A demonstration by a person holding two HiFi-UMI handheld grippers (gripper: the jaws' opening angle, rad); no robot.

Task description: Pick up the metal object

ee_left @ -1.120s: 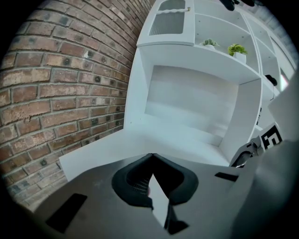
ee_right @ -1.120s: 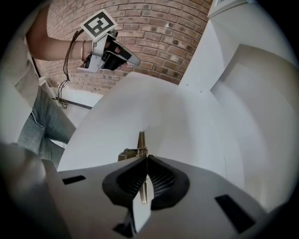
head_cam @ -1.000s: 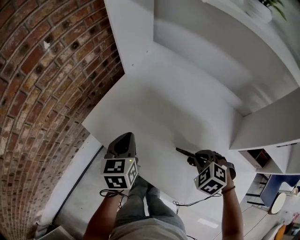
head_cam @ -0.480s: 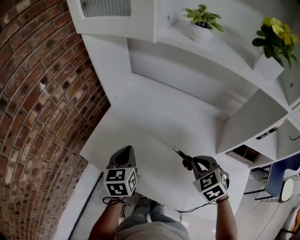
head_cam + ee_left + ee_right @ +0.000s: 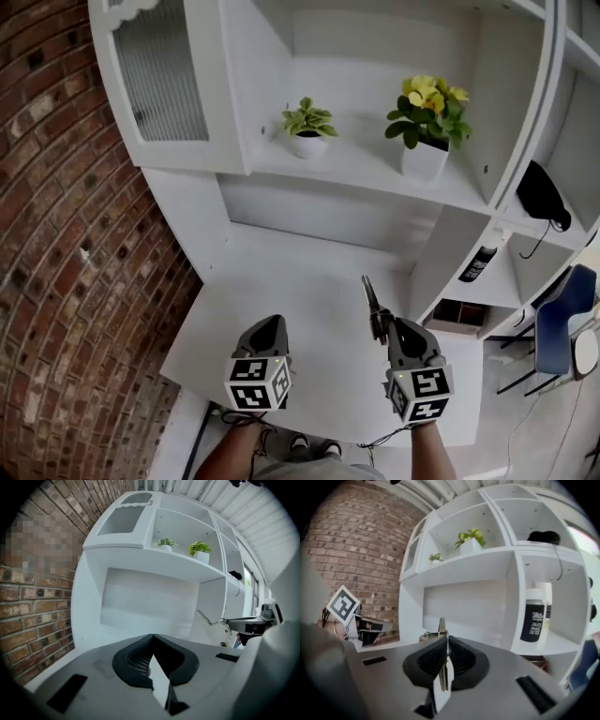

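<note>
Low in the centre of the head view, both grippers are held side by side above the white tabletop [image 5: 309,281], forearms entering from the bottom edge, noses aimed at the shelves [image 5: 375,173]. The right gripper [image 5: 386,330] has its jaws clamped on the metal object [image 5: 370,298], a thin flat piece sticking forward and up, clear of the tabletop. The left gripper [image 5: 266,328] has its jaws pressed together with nothing between them.
</note>
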